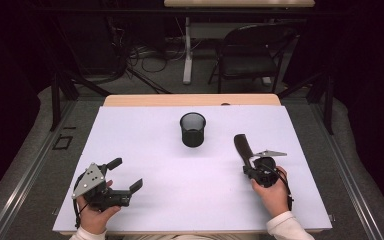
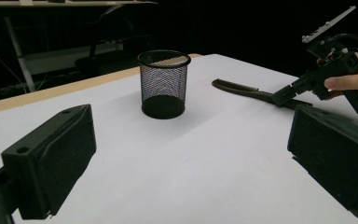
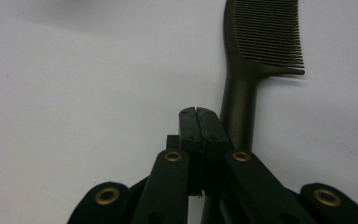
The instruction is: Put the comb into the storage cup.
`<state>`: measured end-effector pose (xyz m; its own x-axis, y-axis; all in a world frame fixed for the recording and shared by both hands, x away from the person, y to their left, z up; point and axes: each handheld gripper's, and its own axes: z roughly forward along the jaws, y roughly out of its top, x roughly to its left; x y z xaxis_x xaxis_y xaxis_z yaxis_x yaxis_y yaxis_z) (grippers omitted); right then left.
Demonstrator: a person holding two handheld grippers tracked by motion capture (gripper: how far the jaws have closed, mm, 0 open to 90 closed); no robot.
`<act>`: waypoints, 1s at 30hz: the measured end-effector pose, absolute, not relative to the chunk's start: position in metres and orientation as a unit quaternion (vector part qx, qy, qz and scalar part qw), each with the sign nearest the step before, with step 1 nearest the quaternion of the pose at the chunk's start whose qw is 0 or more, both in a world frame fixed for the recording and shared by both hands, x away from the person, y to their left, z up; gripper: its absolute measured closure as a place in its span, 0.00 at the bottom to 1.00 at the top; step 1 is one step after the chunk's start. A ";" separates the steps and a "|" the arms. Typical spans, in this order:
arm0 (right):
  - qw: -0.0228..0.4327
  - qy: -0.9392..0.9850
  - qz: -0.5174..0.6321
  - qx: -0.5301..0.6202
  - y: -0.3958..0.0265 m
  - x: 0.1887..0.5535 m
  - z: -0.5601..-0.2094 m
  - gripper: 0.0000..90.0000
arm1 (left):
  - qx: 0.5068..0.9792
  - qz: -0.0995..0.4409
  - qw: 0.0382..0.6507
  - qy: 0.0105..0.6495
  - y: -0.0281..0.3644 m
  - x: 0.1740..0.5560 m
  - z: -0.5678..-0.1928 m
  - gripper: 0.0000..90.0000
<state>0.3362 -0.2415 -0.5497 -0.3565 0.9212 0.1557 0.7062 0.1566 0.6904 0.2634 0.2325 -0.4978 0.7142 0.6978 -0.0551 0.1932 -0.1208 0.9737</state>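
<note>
The right tongs (image 3: 196, 114) are pressed together with nothing between them, tips down on the worktop (image 1: 150, 150) just beside the handle of the dark comb (image 3: 261, 51), which lies flat near the worktop's right edge, teeth end toward the far edge. The mesh cup (image 1: 193, 129) stands upright near the middle of the far edge, well apart from the comb. The left tongs (image 1: 125, 175) sit spread and empty at the near left corner; closed as they are, the right tongs would likely shove the flat comb aside rather than grip it.

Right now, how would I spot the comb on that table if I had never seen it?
Start at the white table and find the black mesh cup near its middle. To the cup's right lies the comb, flat, dark and long, with fine teeth at its far end. The right tongs, shut, rest beside its handle.
</note>
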 end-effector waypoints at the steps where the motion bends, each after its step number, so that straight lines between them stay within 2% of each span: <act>1: 0.153 0.745 0.351 0.546 -0.242 0.336 -0.550 1.00 | 0.717 0.215 0.586 0.311 0.232 0.263 -0.498 0.01; 30: 0.152 0.738 0.350 0.556 -0.248 0.338 -0.549 1.00 | 0.718 0.214 0.585 0.311 0.232 0.264 -0.498 0.01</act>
